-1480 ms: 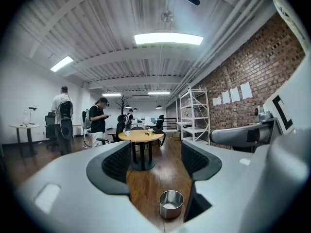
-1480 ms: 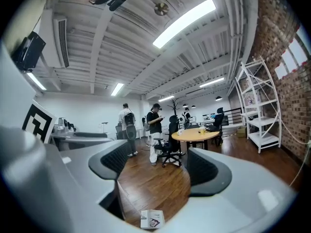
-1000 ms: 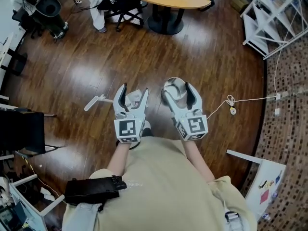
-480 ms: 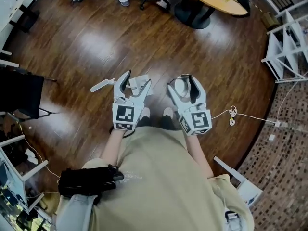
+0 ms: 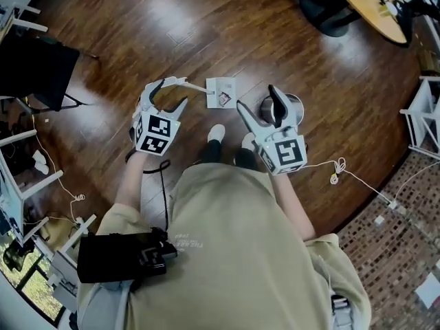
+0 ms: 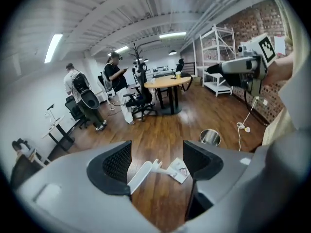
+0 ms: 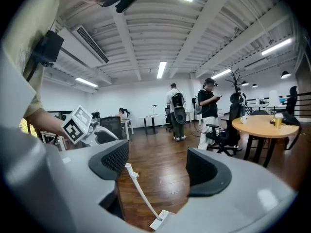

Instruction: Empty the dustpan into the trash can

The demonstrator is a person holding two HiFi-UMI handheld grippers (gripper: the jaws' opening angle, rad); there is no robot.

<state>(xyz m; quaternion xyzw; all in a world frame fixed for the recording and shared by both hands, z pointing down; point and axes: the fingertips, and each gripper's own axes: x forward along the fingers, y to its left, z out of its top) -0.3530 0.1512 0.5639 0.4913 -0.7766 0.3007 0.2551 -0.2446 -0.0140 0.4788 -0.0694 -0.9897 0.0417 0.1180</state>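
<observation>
Two gaping tools (left, right), one dustpan, one trash can.

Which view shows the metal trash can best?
The left gripper view: the trash can stands whole and unobstructed, with its open top visible. In the head view the right gripper covers part of it. The right gripper view does not show it at all.

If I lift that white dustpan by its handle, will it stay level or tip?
Probably light: the dustpan looks like thin white plastic. Its long, slim handle puts the pan far from any grip, so that end may droop and tip. The wood floor looks glossy, so a nudge could slide it.
</observation>
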